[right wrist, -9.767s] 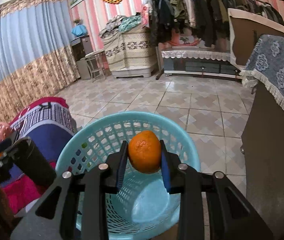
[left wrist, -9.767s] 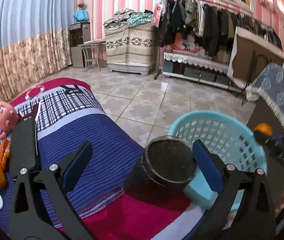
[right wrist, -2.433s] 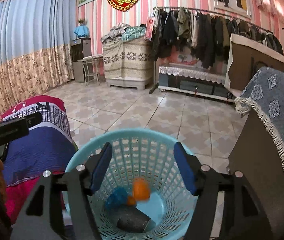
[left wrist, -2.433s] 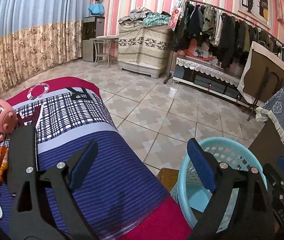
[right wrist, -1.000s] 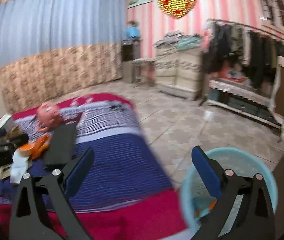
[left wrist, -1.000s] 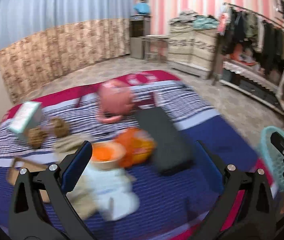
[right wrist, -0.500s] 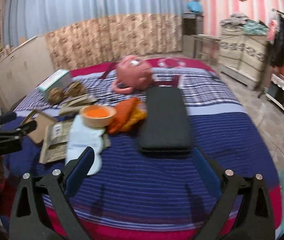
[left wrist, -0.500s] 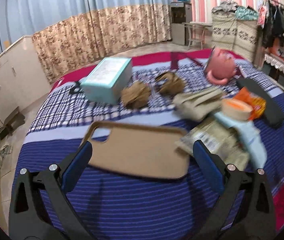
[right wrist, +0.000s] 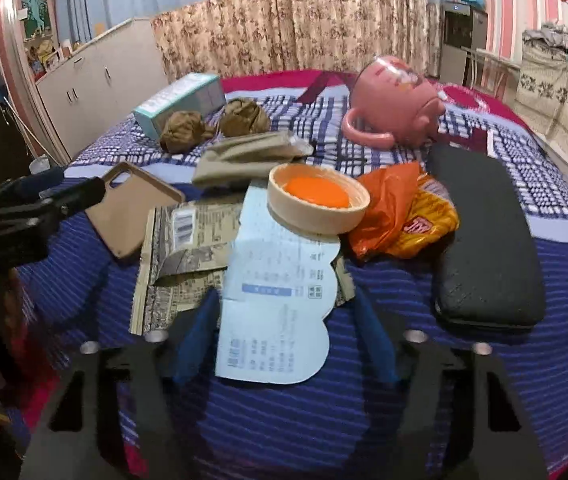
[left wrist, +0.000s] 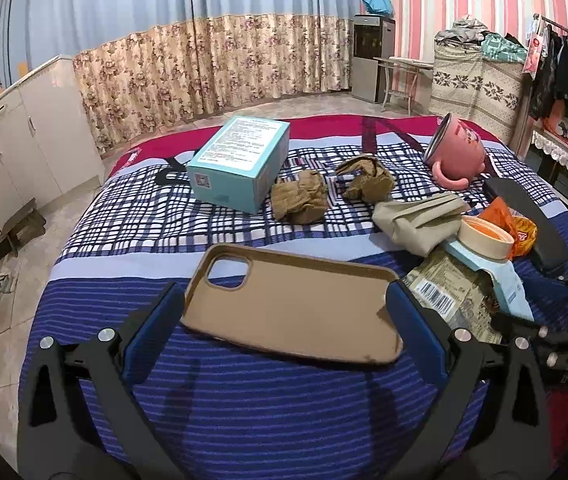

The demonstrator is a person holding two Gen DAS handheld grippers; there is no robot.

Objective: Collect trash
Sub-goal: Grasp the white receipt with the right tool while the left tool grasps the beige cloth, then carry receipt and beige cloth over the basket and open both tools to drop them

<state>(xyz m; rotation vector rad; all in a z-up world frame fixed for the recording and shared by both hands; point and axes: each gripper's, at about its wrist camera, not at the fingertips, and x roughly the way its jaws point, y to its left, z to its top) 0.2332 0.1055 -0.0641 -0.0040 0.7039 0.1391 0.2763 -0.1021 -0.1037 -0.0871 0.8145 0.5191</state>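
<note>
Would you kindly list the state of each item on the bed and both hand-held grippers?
Pink ceramic mug: tipped on its side.
Tan phone case: empty, hollow side up.
Teal cardboard box: closed.
Orange snack bag: crumpled.
Left hand-held gripper: open around the case.
Right hand-held gripper: jaws closing around pale blue paper, not yet gripping.

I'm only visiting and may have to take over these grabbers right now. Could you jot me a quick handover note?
Left gripper: open, empty, its fingers either side of the tan phone case on the bed.
Right gripper: jaws have just been closing around the pale blue paper, not yet pinching it.
Also on the bed: orange snack bag, printed wrapper, two crumpled brown paper balls, round tub.
Done: cannot tell from here.
Left: pick up the trash.
</note>
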